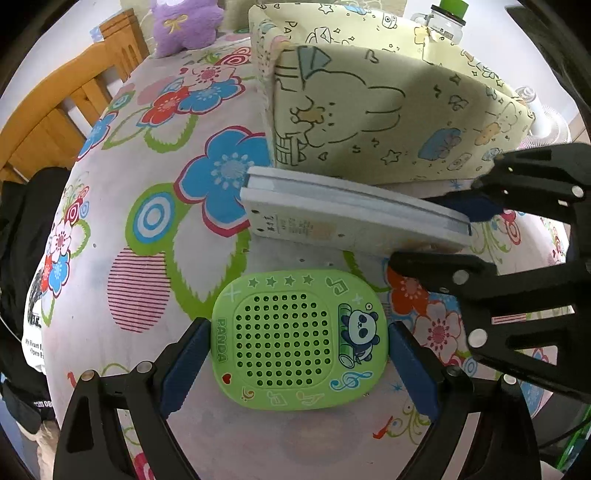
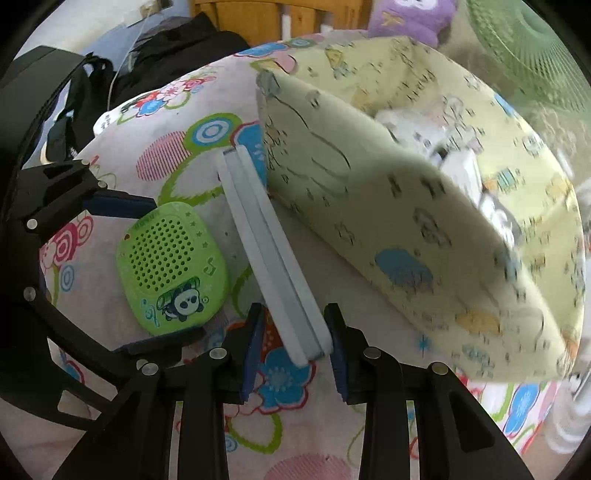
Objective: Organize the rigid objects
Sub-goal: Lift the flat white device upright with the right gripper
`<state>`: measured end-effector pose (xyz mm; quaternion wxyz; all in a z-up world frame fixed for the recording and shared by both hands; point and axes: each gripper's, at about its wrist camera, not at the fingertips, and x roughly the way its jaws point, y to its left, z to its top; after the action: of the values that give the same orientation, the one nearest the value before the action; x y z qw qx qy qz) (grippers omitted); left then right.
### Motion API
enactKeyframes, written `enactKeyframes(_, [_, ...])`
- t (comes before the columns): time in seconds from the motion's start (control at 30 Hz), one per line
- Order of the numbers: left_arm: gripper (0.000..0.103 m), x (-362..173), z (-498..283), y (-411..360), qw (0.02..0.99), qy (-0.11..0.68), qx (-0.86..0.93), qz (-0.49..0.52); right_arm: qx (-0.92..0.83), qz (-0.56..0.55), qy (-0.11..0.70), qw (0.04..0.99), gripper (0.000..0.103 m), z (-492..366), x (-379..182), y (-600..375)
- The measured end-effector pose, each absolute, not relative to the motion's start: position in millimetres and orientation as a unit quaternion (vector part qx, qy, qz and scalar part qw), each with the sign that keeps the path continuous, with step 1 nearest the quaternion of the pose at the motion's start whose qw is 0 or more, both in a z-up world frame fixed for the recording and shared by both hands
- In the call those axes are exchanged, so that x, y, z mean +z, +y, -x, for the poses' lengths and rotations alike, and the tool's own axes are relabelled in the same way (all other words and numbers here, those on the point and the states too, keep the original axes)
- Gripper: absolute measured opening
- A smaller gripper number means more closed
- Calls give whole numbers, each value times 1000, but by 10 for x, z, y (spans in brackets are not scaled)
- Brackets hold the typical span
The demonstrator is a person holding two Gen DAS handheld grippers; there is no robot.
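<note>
A green panda speaker [image 1: 299, 341] lies flat on the floral sheet between my left gripper's [image 1: 297, 363] blue pads, which touch its two sides; it also shows in the right wrist view [image 2: 171, 267]. My right gripper [image 2: 295, 350] is shut on the near end of a white and grey book [image 2: 273, 258], held on edge and tilted. In the left wrist view the book [image 1: 343, 210] juts out left from the right gripper [image 1: 443, 229], above the speaker. The yellow cartoon-print fabric bin [image 1: 369, 110] stands just behind the book.
The bin [image 2: 406, 221] holds white items, blurred in the right wrist view. A purple plush [image 1: 184, 26] sits at the bed's far edge. A wooden headboard [image 1: 55, 122] and black clothes [image 1: 22, 240] lie left. A green-capped jar [image 1: 443, 18] stands behind the bin.
</note>
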<state>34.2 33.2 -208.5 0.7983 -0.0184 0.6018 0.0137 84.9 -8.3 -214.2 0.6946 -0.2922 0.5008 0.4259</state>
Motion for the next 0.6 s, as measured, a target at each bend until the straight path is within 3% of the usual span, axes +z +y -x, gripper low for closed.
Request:
enactKeyframes(0.5, [95,-2102,-420,539,791,612,1,3,458,261,503,685,36,-1027,-2289,413])
enactKeyframes(0.6, [95,-2107,-398,504,791,611,0,-1,454,256,509,685,31,-1008,-2284,367])
